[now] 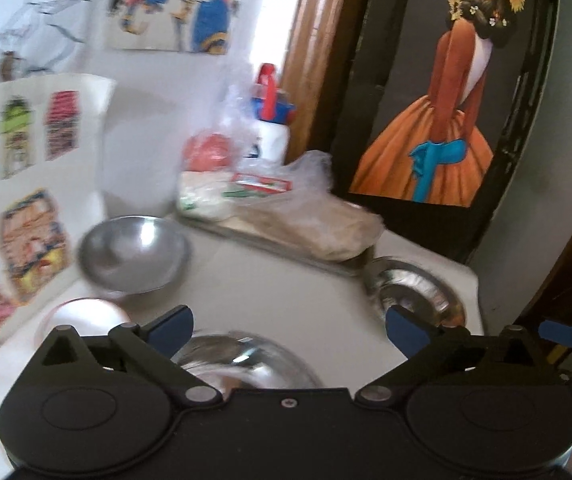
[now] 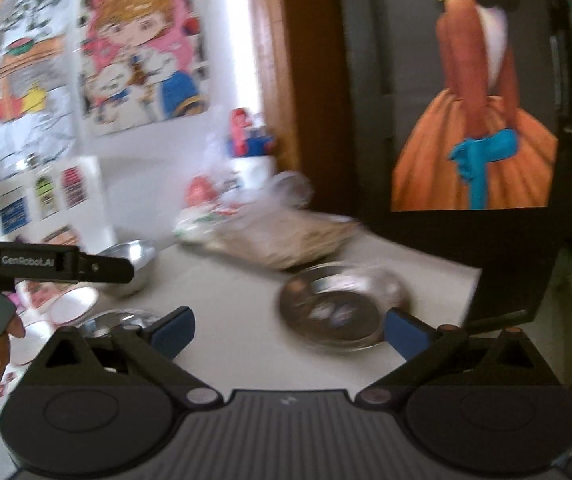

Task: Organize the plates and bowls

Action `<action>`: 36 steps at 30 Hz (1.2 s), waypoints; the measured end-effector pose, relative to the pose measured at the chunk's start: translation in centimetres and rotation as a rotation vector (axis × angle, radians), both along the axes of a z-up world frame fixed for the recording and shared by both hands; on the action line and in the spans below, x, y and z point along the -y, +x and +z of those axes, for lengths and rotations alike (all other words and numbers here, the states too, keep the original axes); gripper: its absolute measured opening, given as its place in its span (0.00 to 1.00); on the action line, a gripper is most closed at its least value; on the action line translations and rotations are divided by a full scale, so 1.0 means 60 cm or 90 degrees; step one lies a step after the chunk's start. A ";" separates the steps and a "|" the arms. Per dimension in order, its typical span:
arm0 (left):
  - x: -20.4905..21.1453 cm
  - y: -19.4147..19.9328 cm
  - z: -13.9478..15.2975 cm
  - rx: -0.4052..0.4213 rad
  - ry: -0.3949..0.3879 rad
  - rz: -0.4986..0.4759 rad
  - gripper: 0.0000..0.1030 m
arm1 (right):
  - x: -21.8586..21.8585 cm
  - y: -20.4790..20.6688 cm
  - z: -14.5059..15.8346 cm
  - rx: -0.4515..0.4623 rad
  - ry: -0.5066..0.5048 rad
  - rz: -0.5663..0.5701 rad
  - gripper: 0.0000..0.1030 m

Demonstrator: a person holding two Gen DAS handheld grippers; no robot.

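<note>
On the white table a steel bowl stands at the back left, a second steel bowl lies just under my left gripper, and a steel plate sits at the right edge. A white dish lies at the left. My left gripper is open and empty above the near bowl. In the right wrist view my right gripper is open and empty, its right finger beside the steel plate. The back bowl and white dish show at left.
A metal tray holds plastic bags of food and a white bottle with a red cap at the back. A framed picture leans behind the table's right edge. Sticker-covered white walls close the left side. The left gripper's body crosses the right wrist view.
</note>
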State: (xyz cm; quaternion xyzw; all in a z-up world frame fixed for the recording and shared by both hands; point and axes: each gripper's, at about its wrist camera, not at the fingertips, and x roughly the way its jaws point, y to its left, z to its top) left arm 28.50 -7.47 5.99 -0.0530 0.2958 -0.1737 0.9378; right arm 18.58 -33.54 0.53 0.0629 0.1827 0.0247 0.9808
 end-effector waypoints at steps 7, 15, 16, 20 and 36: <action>0.089 0.068 -0.017 -0.021 -0.008 -0.037 0.99 | 0.075 0.035 -0.034 0.020 0.000 -0.073 1.00; 0.177 0.146 -0.070 -0.060 0.008 -0.031 0.99 | 0.133 0.100 -0.110 0.006 0.036 -0.127 1.00; 0.185 0.155 -0.078 -0.066 0.011 -0.033 0.99 | 0.136 0.110 -0.117 -0.002 0.040 -0.126 1.00; 0.208 0.189 -0.109 -0.109 0.011 -0.032 0.99 | 0.152 0.147 -0.141 -0.015 0.088 -0.108 1.00; 0.223 0.226 -0.156 -0.132 -0.007 -0.030 0.97 | 0.148 0.193 -0.175 -0.027 0.072 -0.088 0.78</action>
